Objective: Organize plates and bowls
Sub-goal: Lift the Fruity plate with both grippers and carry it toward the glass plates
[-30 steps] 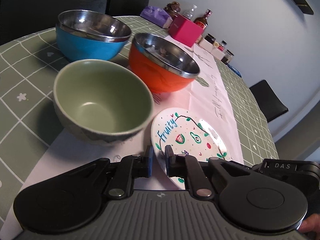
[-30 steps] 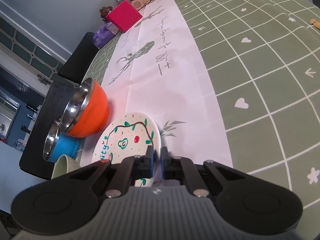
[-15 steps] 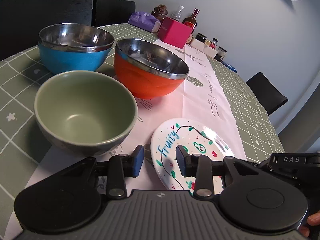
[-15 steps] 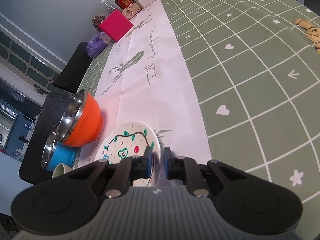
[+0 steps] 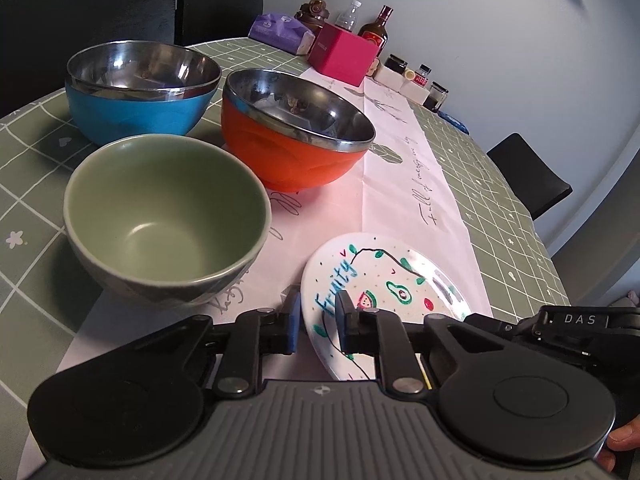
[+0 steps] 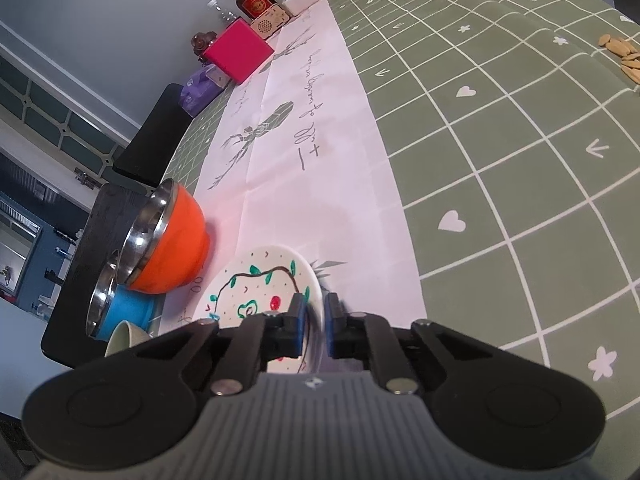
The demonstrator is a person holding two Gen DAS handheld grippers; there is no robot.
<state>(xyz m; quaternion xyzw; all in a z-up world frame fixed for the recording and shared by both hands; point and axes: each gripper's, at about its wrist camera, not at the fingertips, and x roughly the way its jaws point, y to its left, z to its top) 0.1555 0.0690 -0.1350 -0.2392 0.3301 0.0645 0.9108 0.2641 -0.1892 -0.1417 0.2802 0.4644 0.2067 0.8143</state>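
So the little white plate [image 5: 384,276] with the "Fruity" lettering and fruit doodles sits on the pale table runner [image 5: 412,184], and both grippers are at its near edge. Left gripper [image 5: 318,322] has its jaws parted with the plate's left rim sitting in the gap, one blue pad outside the rim and the other over the plate face, and I can't see either pad pressing on it. Right gripper [image 6: 314,330] straddles the plate's right rim with a much narrower gap, pads right up against the rim on both sides, looks clamped on it.

Just left of the plate is the green ceramic bowl [image 5: 164,216], upright and apart from it. Behind the plate is the orange bowl [image 5: 292,140] with a steel lining, and farther back-left of the plate the blue bowl [image 5: 138,88], same steel inside. None of the bowls are stacked.

Way beyond the plate, at the far end of the green grid tablecloth [image 6: 500,152], there's a pink box [image 5: 344,56], a liquor bottle [image 5: 376,34], a purple tissue pack [image 5: 280,32] and some small jars [image 5: 416,80].
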